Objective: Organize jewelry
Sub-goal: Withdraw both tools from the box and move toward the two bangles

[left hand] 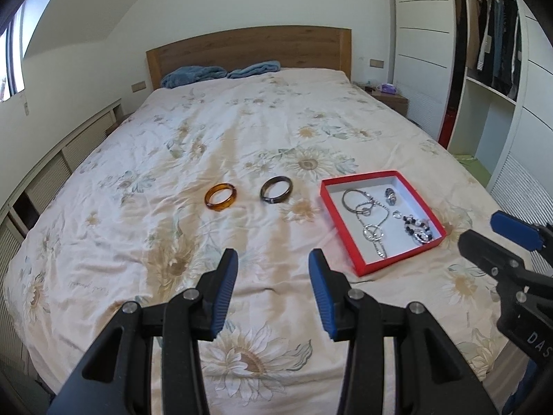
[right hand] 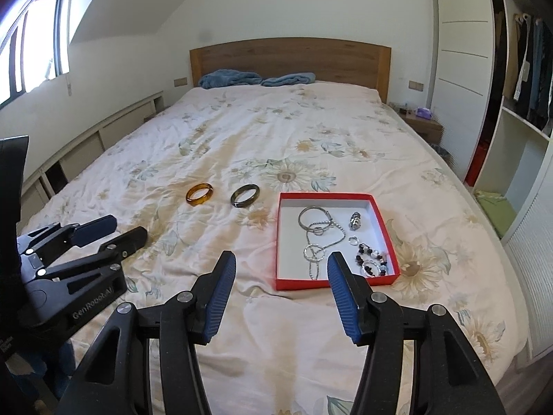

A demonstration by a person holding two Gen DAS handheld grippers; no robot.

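Left wrist view: the amber translucent bangle (left hand: 221, 196) and dark glossy bangle (left hand: 277, 190) lie mid-bed, left of the red cardboard tray (left hand: 359, 263) — rigid, slick, breakable; pinch across one rim. The left hand-held gripper (left hand: 273, 288) hangs empty, jaws apart, tilted downward.

Right wrist view: the right hand-held gripper (right hand: 281, 294) hovers at the tray's near edge, jaws apart, empty.

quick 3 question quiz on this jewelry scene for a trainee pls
1. How many bangles lie on the bedspread outside the red box?
2. True or false: the left gripper holds the amber bangle.
3. Which bangle lies nearer the box: A) amber, B) dark bangle?

Key
1. Two.
2. False; its jaws are open with nothing between them, as with the right gripper.
3. B. The silver bracelet and beaded bracelet are already in the box.
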